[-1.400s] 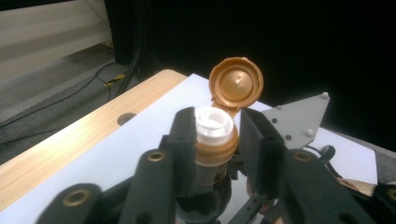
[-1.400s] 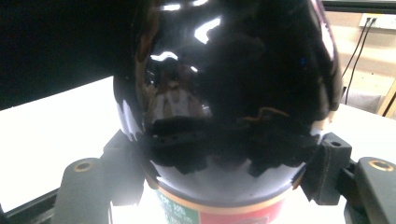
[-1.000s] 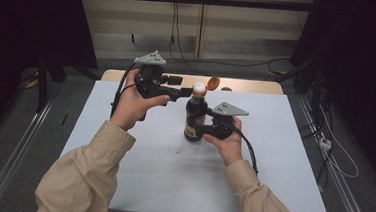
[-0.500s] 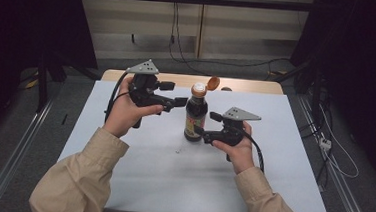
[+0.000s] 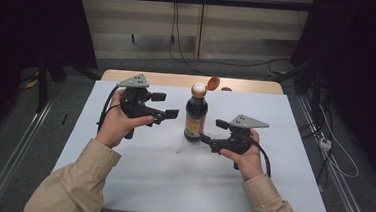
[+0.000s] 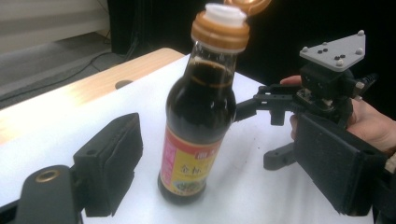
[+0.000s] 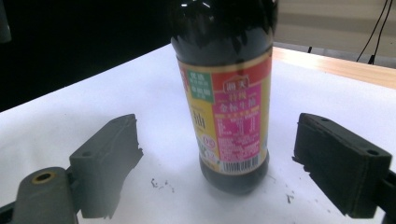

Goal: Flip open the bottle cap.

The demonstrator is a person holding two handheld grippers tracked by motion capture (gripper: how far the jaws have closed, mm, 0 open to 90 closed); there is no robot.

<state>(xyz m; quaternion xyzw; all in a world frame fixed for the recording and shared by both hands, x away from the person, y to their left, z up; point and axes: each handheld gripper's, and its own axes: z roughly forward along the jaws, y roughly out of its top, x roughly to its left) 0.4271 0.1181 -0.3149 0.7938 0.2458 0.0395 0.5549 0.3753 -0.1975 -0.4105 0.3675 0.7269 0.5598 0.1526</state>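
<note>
A dark soy sauce bottle (image 5: pixel 195 117) with a red and yellow label stands upright on the white table sheet (image 5: pixel 171 180), its orange flip cap (image 5: pixel 212 82) hinged open. My left gripper (image 5: pixel 166 105) hovers just left of the bottle, level with its shoulder. Its jaws have just been opening and hold nothing. In the left gripper view the bottle (image 6: pixel 198 121) stands ahead of the open pads (image 6: pixel 109 163). My right gripper (image 5: pixel 213 131) sits low at the bottle's right, jaws also just opened. The bottle (image 7: pixel 224 107) stands free ahead of its pads (image 7: pixel 341 158).
A strip of bare wooden tabletop (image 5: pixel 168 79) runs along the far edge of the sheet. Small dark specks (image 7: pixel 159 183) lie on the sheet near the bottle's base. Cables (image 5: pixel 333 151) trail on the floor to the right of the table.
Both grippers have opened and drawn back from the bottle, the left one leftward and down from the cap, the right one rightward from the body. The bottle stands alone.
</note>
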